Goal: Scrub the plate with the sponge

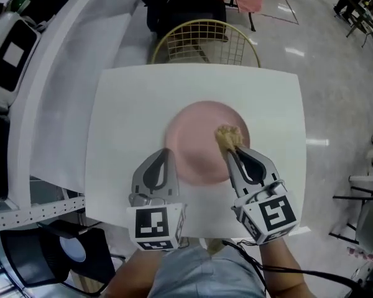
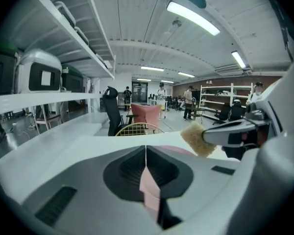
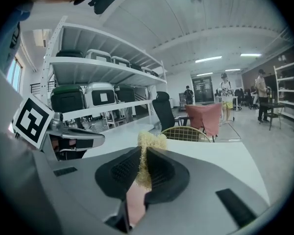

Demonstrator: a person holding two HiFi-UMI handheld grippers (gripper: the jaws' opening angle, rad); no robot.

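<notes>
A pink plate (image 1: 199, 144) lies in the middle of the white table (image 1: 121, 135). My left gripper (image 1: 167, 153) is shut on the plate's near-left rim; in the left gripper view a pink sliver of the plate (image 2: 149, 192) shows between its closed jaws. My right gripper (image 1: 229, 151) is shut on a tan fibrous sponge (image 1: 227, 136), which rests on the right part of the plate. The right gripper view shows the sponge (image 3: 148, 143) sticking out past the jaws, with the pink plate (image 3: 134, 202) under them. From the left gripper view, the sponge (image 2: 196, 138) is at the right.
A gold wire chair (image 1: 205, 42) stands against the table's far edge, with a black office chair (image 1: 186, 8) behind it. Shelving with cases (image 1: 15, 48) runs along the left. A dark stand (image 1: 360, 216) is on the floor at the right.
</notes>
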